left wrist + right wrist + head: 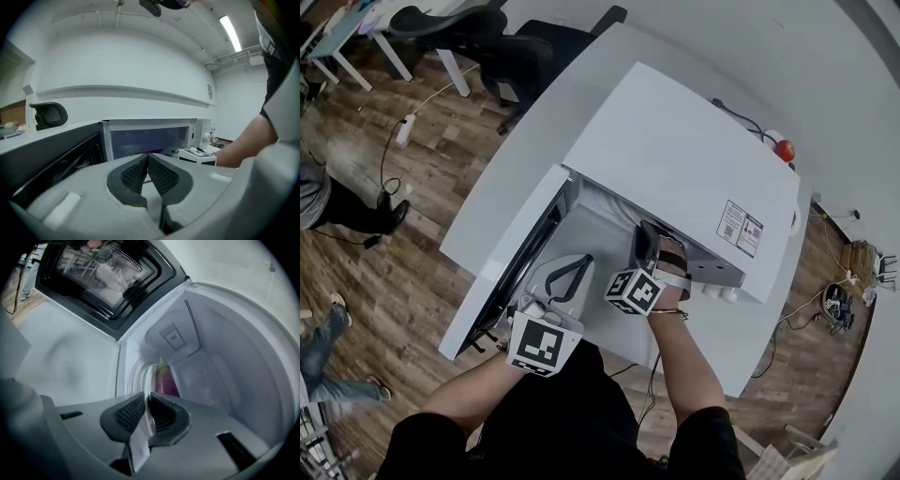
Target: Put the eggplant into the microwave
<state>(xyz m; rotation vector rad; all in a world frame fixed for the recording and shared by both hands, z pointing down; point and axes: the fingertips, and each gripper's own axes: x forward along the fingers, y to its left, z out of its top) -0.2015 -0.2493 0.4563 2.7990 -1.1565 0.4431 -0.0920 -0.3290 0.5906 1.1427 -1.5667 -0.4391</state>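
The white microwave [675, 150] stands on a white table [525, 141], its door [502, 281] swung open to the left. My right gripper [652, 242] reaches into the cavity. In the right gripper view a purple eggplant [165, 378] with a green stem lies on a white plate [143, 373] just beyond the right gripper [149, 401]. Its jaws stand slightly apart, with the plate's rim running between them and no eggplant there. My left gripper [581, 263] hovers in front of the open door, and its jaws [148, 157] are shut on nothing.
Black office chairs [487, 37] stand beyond the table. A red knob [784, 150] and cables lie behind the microwave. A person's legs [337, 202] are on the wooden floor at the left. The dark door window [101, 273] hangs above the right gripper.
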